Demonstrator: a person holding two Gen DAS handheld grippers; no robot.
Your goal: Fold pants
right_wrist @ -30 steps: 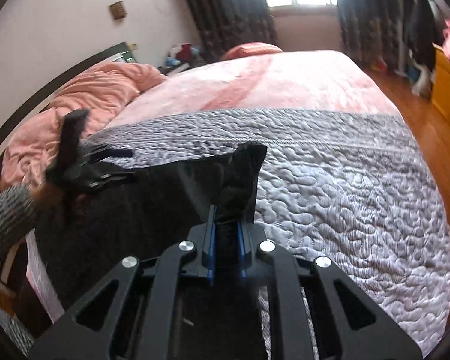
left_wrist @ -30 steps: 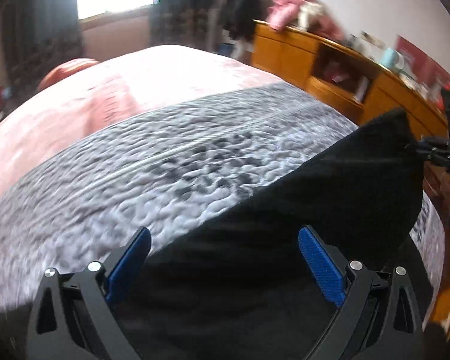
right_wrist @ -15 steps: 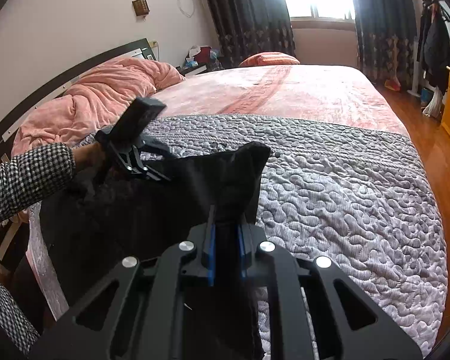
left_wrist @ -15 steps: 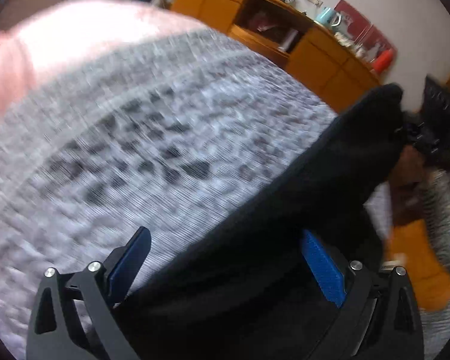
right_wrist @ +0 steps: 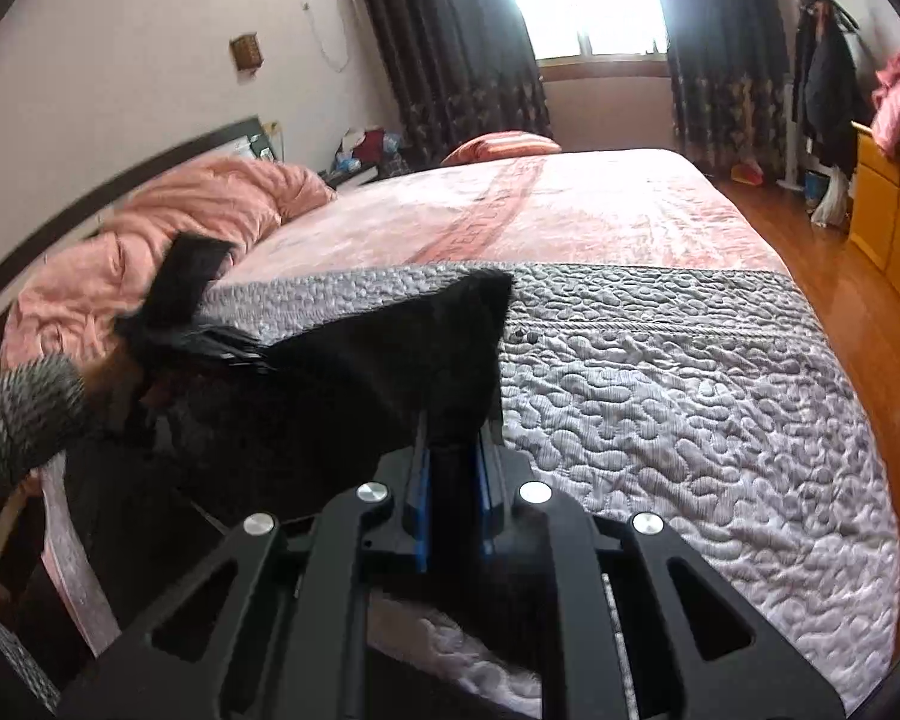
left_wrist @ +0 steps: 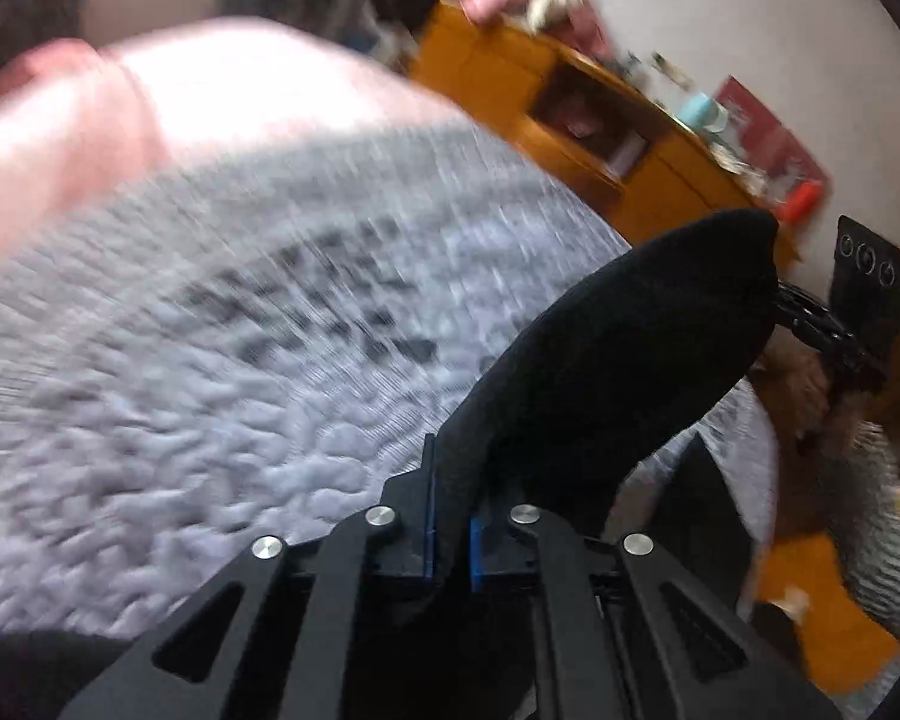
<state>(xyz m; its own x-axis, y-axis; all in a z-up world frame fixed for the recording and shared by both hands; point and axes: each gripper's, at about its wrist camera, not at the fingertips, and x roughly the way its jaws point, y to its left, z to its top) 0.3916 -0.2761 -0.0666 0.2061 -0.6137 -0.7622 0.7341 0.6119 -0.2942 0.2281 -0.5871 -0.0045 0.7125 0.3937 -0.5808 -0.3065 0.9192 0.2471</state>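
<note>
Pants (right_wrist: 354,396) stretched sideways over quilt (right_wrist: 690,396), each end pinched by a hand-held gripper, left (left_wrist: 448,516), right (right_wrist: 453,480).

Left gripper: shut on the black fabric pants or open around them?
Shut on them: left gripper blue pads pinch the black fabric pants, fabric rising between the jaws.

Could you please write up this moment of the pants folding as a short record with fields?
setting: bedroom, bed with grey quilted cover over a pink bedspread
garment: black pants, stretched between both tongs above the cover
left tongs: shut on the pants
right tongs: shut on the pants
fold status: not yet laid into a fold
nearby: orange wooden cabinet, window with dark curtains
</note>
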